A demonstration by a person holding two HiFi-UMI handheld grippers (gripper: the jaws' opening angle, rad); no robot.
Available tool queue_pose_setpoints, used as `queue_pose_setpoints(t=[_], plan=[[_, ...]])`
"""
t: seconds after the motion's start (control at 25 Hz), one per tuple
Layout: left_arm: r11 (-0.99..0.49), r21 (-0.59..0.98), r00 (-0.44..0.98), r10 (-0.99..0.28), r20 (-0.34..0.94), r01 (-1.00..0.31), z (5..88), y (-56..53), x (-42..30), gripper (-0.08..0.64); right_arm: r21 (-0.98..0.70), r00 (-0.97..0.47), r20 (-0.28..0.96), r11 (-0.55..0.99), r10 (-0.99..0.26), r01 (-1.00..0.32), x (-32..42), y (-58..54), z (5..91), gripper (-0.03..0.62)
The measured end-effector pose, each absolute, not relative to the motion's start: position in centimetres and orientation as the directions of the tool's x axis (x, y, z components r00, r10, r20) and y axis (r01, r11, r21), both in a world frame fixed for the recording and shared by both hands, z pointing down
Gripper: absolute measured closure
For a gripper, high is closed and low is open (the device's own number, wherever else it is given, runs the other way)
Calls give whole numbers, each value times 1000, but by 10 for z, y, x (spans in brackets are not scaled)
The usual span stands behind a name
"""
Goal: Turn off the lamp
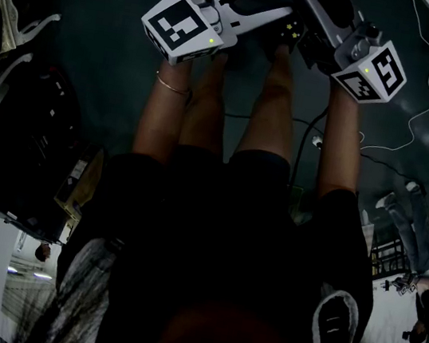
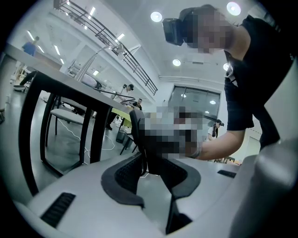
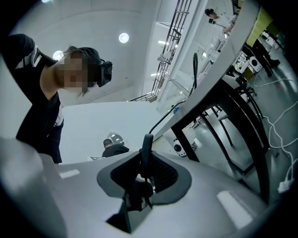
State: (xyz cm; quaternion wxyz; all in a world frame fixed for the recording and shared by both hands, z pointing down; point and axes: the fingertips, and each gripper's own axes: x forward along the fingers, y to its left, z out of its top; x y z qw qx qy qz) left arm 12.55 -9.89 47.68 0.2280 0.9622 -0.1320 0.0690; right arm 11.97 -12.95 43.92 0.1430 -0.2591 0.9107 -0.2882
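Note:
Low in front of the person's legs both grippers meet over a small dark piece (image 1: 289, 31). In the left gripper view my left gripper (image 2: 149, 162) is shut on a flat black cord switch (image 2: 138, 135); a mosaic patch hides its upper part. My right gripper (image 3: 145, 162) is shut on the same kind of slim black piece (image 3: 147, 148), and a thin black cord (image 3: 160, 122) runs from it up to the table edge. What looks like a white arched lamp (image 2: 122, 50) stands on the table top. In the head view the left gripper (image 1: 278, 33) and the right gripper (image 1: 300, 39) point toward each other.
A table with black legs (image 2: 70, 83) stands to the left in the left gripper view and at the right (image 3: 219, 69) in the right gripper view. White cable (image 1: 427, 103) trails over the dark floor. Other people stand far off in the hall.

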Motion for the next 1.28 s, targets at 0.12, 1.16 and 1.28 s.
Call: queue_pose_setpoints(t=[0.12,1.16,1.28], plan=[[-842,438,947,-246,206,-315,483,-104,120,453,-593,-826,-92,697,-556,-403,120,-130,443,521],[-812,470,938,-289,193,-347,478,-120,105,453,-540,-859,98,698,-503,-470,105,-94,509,520],[-819,466,941,-258,221,-334,485,-119,110,453,-547,-866,119,696,-485,-465,101,-87,518,520]])
